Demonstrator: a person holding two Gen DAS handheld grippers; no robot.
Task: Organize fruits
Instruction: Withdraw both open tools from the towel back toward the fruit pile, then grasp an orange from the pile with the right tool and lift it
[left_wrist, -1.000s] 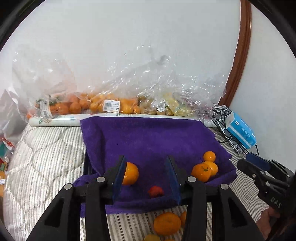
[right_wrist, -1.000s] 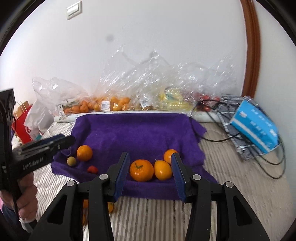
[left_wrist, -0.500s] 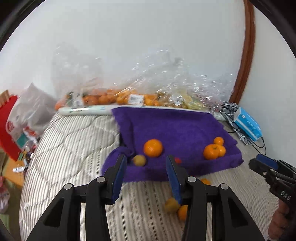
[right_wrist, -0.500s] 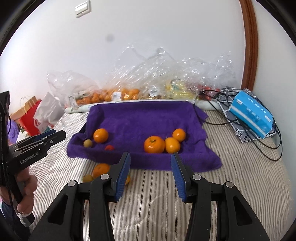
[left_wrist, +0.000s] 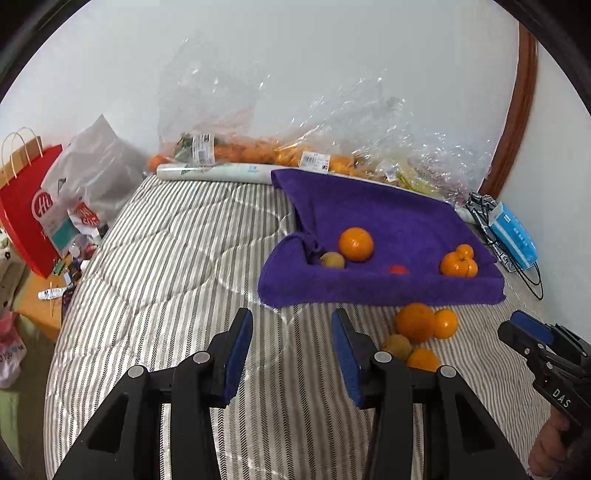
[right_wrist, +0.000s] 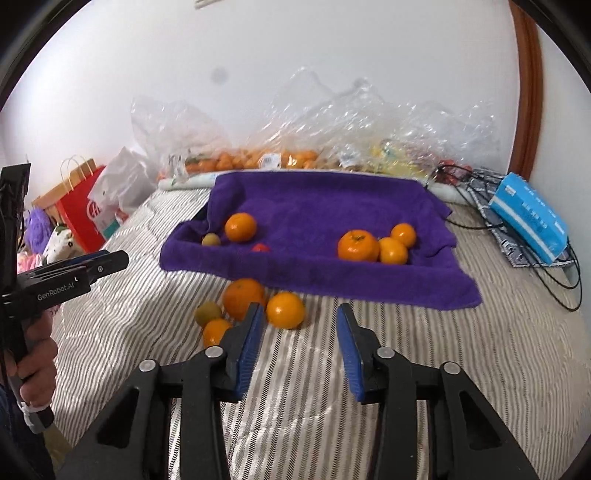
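A purple towel (left_wrist: 406, 221) (right_wrist: 332, 206) lies on the striped bed. On it sit an orange (left_wrist: 356, 244) (right_wrist: 240, 227), a small yellow-green fruit (left_wrist: 332, 260) (right_wrist: 211, 240), a small red fruit (left_wrist: 398, 269) (right_wrist: 260, 247) and a cluster of three oranges (left_wrist: 458, 263) (right_wrist: 376, 245). In front of the towel lie a big orange (left_wrist: 414, 322) (right_wrist: 243, 298), a smaller orange (right_wrist: 285, 310), another orange (right_wrist: 216, 331) and a yellow-green fruit (right_wrist: 208, 312). My left gripper (left_wrist: 291, 321) is open and empty, left of this pile. My right gripper (right_wrist: 300, 317) is open and empty, just before it.
Clear plastic bags of oranges and other fruit (left_wrist: 295, 155) (right_wrist: 295, 155) line the wall behind the towel. A blue tissue pack (right_wrist: 528, 218) and black cables (right_wrist: 554, 273) lie at the right. A red paper bag (left_wrist: 26, 199) and clutter stand off the bed's left edge.
Both grippers have pulled back from the towel toward the bed's front; the left one also swung left. The loose fruit in front of the towel has come into view. Both stay open.
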